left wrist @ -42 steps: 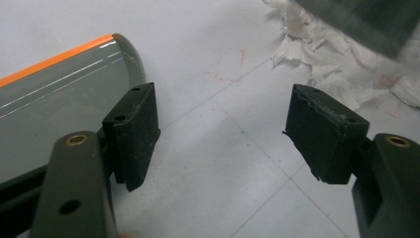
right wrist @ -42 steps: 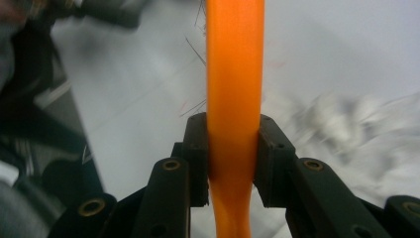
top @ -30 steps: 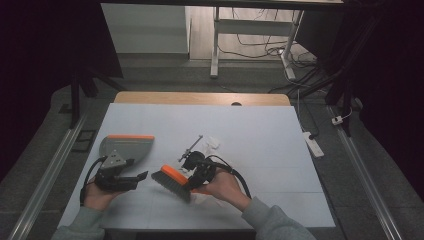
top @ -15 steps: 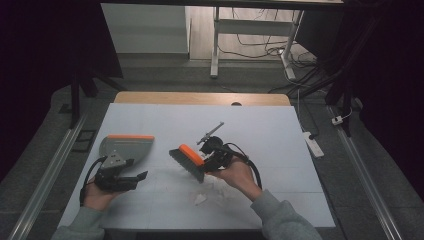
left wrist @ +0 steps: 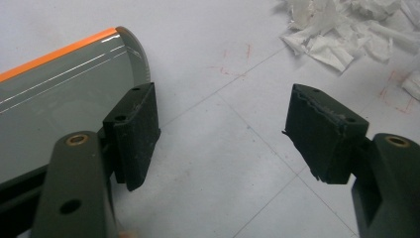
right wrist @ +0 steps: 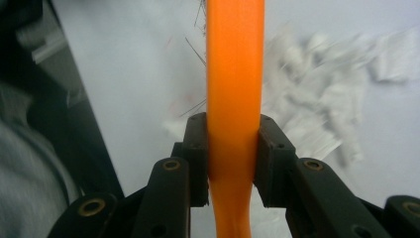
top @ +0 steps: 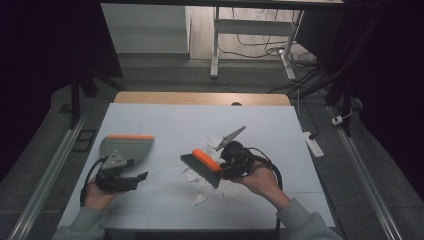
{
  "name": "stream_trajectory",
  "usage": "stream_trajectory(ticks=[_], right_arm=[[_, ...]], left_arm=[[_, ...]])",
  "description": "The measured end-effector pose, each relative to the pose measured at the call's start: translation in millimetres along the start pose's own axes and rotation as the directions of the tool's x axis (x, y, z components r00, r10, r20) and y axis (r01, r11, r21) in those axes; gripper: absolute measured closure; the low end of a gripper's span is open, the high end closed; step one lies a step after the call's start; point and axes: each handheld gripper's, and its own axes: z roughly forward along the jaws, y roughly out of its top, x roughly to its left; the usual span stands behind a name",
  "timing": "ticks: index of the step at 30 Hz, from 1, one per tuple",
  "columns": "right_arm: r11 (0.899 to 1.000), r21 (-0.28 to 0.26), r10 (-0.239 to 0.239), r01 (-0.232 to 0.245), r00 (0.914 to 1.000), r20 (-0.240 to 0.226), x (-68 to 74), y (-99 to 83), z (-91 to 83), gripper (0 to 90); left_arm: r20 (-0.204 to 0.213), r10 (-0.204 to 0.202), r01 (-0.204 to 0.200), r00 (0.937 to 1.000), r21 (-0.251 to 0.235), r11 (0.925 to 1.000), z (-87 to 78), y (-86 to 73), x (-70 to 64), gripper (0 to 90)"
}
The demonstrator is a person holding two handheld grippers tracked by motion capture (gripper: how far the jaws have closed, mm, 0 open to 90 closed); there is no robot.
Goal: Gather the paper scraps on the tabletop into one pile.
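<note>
A grey dustpan [top: 127, 146] with an orange front edge lies on the white table [top: 165, 120] at the left. My left gripper [top: 138, 176] rests just in front of it, open and holding nothing. In the left gripper view the dustpan [left wrist: 54, 89] lies beside the left jaw of this gripper [left wrist: 223, 134]. My right gripper [top: 223, 166] is shut on a hand brush [top: 201, 165] with an orange back and dark bristles, held over torn white paper scraps [top: 199, 177]. In the right gripper view the gripper [right wrist: 233, 158] clamps the orange handle [right wrist: 234, 84], with blurred scraps [right wrist: 322, 104] beyond.
One loose scrap [top: 200, 199] lies nearer the front edge, and more scraps [top: 212, 142] lie behind the brush. A wooden strip [top: 200, 98] borders the table's far side. A power strip [top: 311, 142] lies on the floor at the right.
My right gripper has carried the brush to the right and turned it, and the scraps now lie spread under and in front of it. The left gripper and dustpan have stayed put.
</note>
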Motion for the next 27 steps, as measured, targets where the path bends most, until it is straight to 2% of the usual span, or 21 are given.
stream_trajectory(ticks=[2,4,9,11,12,14,16,19,21,23,25,27], right_arm=[[0.998,0.036,-0.043,0.043,0.9989,-0.019,8.9,-4.0,6.9,70.5],[0.995,0.074,-0.065,0.068,0.997,-0.042,17.4,-6.1,15.6,70.5],[0.978,0.161,-0.115,0.13,0.988,-0.103,37.2,-5.3,42.3,70.5],[0.965,0.195,-0.164,0.177,0.9832,-0.08,41.6,-2.7,52.1,70.5],[0.963,0.198,-0.175,0.183,0.983,-0.056,42.4,-0.2,54.3,70.5],[0.957,0.223,-0.182,0.187,0.9824,-0.04,37.1,6.1,57.0,70.5],[0.958,0.236,-0.169,0.165,0.9857,-0.005,27.0,10.8,58.4,70.5],[0.97,0.219,-0.121,0.109,0.9917,0.042,8.1,14.6,57.1,70.6],[0.976,0.195,-0.11,0.095,0.9919,0.064,-1.3,14.9,53.4,70.6],[0.984,0.163,-0.083,0.072,0.9948,0.06,-4.1,13.9,47.1,70.5],[0.988,0.135,-0.089,0.082,0.9949,0.048,-2.6,12.4,37.4,70.5],[0.989,0.107,-0.105,0.098,0.993,0.055,-1.3,10.3,24.5,70.5]], left_arm=[[0.0,0.001,-0.001,1.0,0.002,1.0,0.5,0.1,-0.6,30.1],[0.0,0.003,-0.003,1.0,0.003,1.0,0.8,0.1,-1.0,30.1],[0.0,0.002,-0.002,1.0,0.003,1.0,1.1,0.0,-1.2,30.1],[0.0,0.002,-0.002,1.0,0.002,1.0,1.1,-0.2,-1.0,30.1],[0.0,0.0,0.0,1.0,0.001,1.0,1.2,-0.2,-1.0,30.1],[0.001,0.001,-0.001,1.0,0.002,1.0,0.9,-0.3,-0.6,30.1],[0.001,0.001,-0.001,1.0,0.001,1.0,0.6,-0.5,-0.1,30.1],[0.0,-0.003,0.003,1.0,0.001,1.0,0.6,-0.8,0.8,30.2],[0.001,-0.005,0.005,1.0,0.001,1.0,0.7,-0.9,1.0,30.2],[0.002,-0.005,0.005,1.0,0.001,1.0,0.7,-1.0,1.2,30.2],[0.001,-0.005,0.005,1.0,0.002,1.0,0.9,-1.0,1.3,30.2],[0.001,-0.005,0.005,1.0,0.001,1.0,0.8,-0.9,0.9,30.2]])
